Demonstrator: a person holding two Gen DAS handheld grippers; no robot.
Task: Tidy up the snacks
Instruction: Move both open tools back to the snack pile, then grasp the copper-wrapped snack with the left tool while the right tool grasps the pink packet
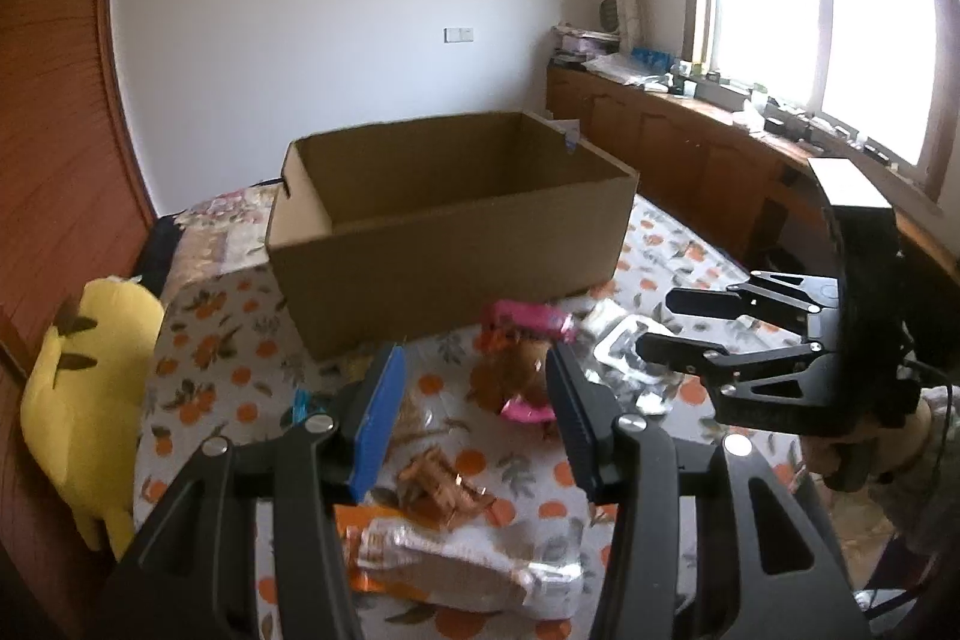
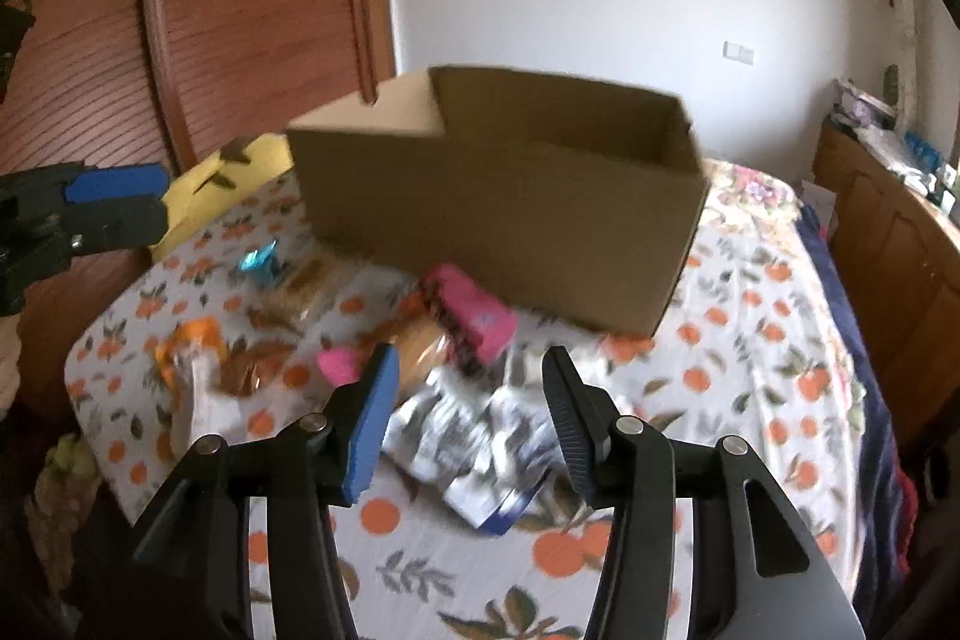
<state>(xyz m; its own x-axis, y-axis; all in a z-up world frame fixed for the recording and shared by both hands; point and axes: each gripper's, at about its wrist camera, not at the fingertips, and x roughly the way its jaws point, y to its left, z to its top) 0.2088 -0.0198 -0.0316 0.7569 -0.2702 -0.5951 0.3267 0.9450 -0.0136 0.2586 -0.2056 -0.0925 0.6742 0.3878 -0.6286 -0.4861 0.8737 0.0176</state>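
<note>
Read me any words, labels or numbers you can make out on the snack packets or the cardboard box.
None can be read.
Orange and white snack bag: print blurred.
Silver and blue foil packet: motion-blurred.
Pink wrapper: a small mark, unreadable.
Brown cardboard box: no print on the visible sides.

Open-topped cardboard box (image 1: pixel 444 226) walls off the far side behind scattered snack packets (image 2: pixel 468 436).
</note>
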